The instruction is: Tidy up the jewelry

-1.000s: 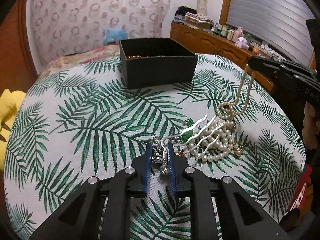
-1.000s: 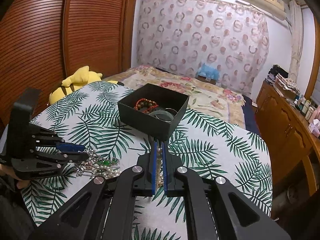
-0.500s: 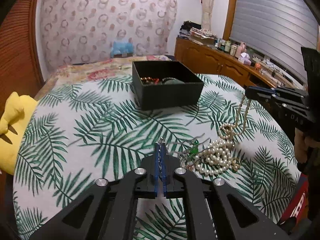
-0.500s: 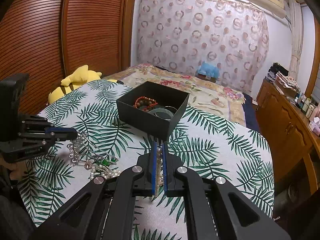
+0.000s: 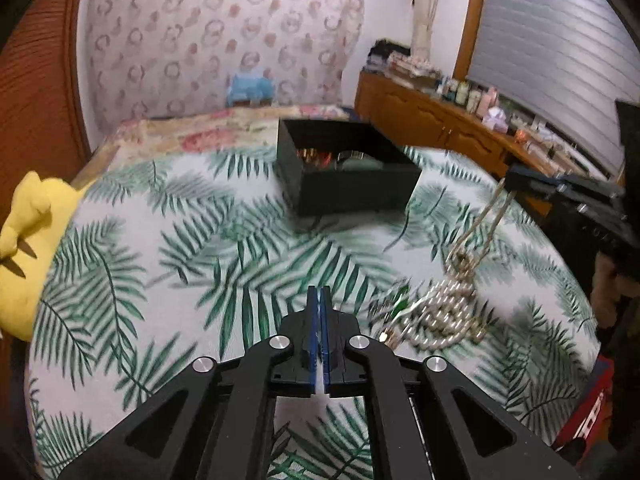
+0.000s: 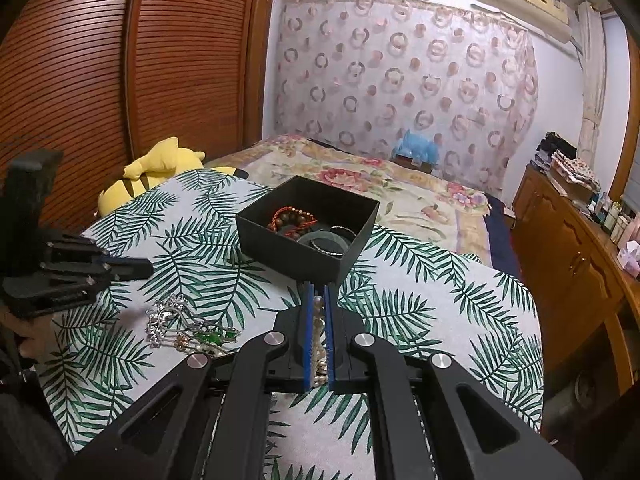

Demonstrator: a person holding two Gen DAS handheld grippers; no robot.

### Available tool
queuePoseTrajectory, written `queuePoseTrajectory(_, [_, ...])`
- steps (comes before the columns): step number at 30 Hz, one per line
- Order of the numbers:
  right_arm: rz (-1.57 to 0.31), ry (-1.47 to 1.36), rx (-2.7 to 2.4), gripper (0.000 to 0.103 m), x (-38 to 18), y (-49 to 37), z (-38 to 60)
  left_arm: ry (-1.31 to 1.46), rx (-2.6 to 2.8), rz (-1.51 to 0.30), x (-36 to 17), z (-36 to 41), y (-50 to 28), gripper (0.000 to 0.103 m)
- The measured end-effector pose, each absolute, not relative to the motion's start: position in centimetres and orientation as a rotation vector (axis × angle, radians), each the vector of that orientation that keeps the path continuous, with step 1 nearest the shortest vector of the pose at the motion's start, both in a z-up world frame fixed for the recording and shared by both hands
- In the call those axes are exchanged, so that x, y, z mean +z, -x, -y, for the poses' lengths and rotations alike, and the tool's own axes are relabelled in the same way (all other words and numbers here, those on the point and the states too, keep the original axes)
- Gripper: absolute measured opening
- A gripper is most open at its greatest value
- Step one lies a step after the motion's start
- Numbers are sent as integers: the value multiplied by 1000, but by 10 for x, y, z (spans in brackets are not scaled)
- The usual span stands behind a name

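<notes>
A black open box [image 5: 352, 196] [image 6: 288, 244] with bead bracelets and bangles stands at the far side of the palm-leaf tablecloth [image 5: 160, 240]. My right gripper [image 6: 318, 288] [image 5: 512, 178] is shut on a pearl necklace [image 6: 318, 320], lifted, with its strand running down to the pearl pile [image 5: 448, 312]. Beside the pile lie a green-stone piece [image 5: 398, 300] [image 6: 212, 336] and a silver hair ornament [image 6: 168, 316]. My left gripper [image 5: 319, 292] [image 6: 140, 269] hovers above and left of the ornament, apart from it. Its jaws are opening from a thin slit with nothing between them.
A yellow plush toy [image 5: 24, 248] [image 6: 160, 164] rests against the table's left edge. A bed with a flowered cover [image 6: 400, 192] lies behind the table. A wooden dresser [image 6: 568, 248] with bottles runs along the right wall.
The left gripper shut on the silver ornament and lifted it off the table. Now the ornament lies on the cloth again and the gripper is empty above it. The right gripper kept still.
</notes>
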State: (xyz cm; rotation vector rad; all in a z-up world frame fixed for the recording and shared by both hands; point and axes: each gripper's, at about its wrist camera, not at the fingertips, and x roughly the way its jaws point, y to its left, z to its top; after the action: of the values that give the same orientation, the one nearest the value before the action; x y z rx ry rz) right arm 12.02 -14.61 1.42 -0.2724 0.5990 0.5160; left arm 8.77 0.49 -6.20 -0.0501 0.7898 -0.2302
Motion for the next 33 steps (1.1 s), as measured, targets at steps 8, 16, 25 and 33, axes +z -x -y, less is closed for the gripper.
queuePoseTrajectory(8, [-608, 274, 515, 6, 11, -119, 145, 47, -234, -871, -91, 8, -97, 47])
queuePoseTrajectory(16, [-612, 274, 511, 6, 6, -119, 149, -22, -235, -840, -88, 16, -90, 19])
queuePoseTrajectory(25, [-614, 276, 510, 6, 6, -119, 150, -20, -219, -749, -73, 14, -78, 13])
queuePoseTrajectory(33, [-600, 278, 510, 6, 9, -119, 150, -2, -220, -707, -62, 12, -75, 11])
